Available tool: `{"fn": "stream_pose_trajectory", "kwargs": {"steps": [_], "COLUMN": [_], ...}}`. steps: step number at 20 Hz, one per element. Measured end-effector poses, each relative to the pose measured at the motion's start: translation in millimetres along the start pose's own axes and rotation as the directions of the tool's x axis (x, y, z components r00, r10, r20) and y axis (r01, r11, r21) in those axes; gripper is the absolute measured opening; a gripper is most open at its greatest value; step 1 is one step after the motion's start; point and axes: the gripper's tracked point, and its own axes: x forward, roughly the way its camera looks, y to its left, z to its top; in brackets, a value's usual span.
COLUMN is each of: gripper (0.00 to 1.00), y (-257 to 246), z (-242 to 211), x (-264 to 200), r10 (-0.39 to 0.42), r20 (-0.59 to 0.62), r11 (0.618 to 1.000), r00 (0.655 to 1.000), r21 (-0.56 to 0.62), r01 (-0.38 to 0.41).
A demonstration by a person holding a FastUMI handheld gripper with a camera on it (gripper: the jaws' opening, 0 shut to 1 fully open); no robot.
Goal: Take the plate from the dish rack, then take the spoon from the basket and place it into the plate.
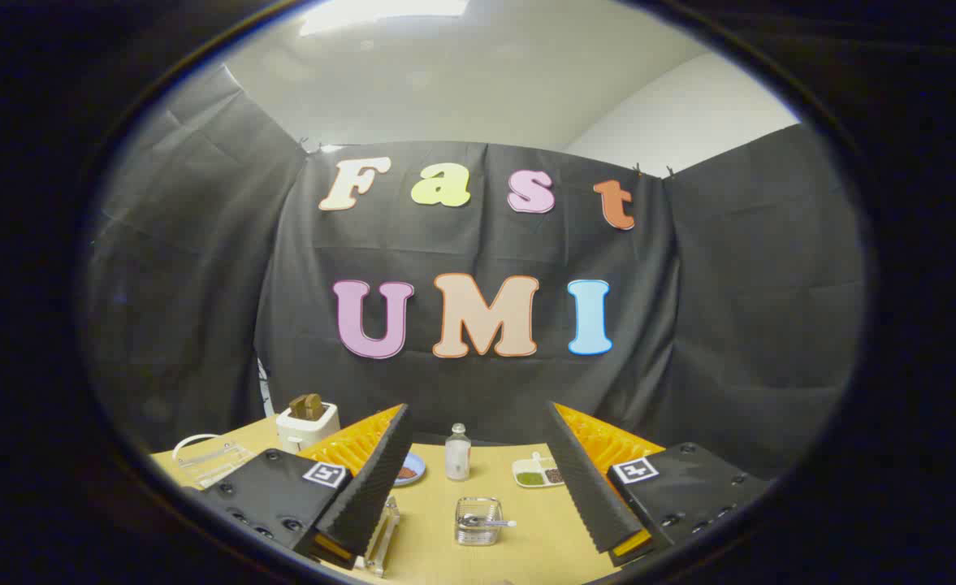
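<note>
My gripper point(478, 408) is open, its two black ridged fingers spread wide with nothing between the pads. Low between the fingers, on the wooden table, stands a small metal basket point(478, 522) with a spoon point(490, 522) lying in it, handle pointing right. Far off beyond the left finger sits a clear dish rack point(216, 461). A white plate point(192, 441) stands on edge in it, and only the plate's rim shows.
A white toaster point(307, 422) holding bread stands behind the left finger. Beyond the basket are a small bottle point(457, 452), a blue saucer point(410, 470) and a white divided dish point(538, 473). A clear acrylic piece point(385, 536) lies beside the left finger.
</note>
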Motion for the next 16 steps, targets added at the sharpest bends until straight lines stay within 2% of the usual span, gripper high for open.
{"fn": "stream_pose_trajectory", "kwargs": {"steps": [16], "gripper": [1.0], "y": [-6.8], "z": [2.5], "x": [-2.6], "r10": [0.001], "r20": [-0.002], "r11": [1.0], "r00": [1.0], "r21": [-0.01], "r01": [-0.001]}}
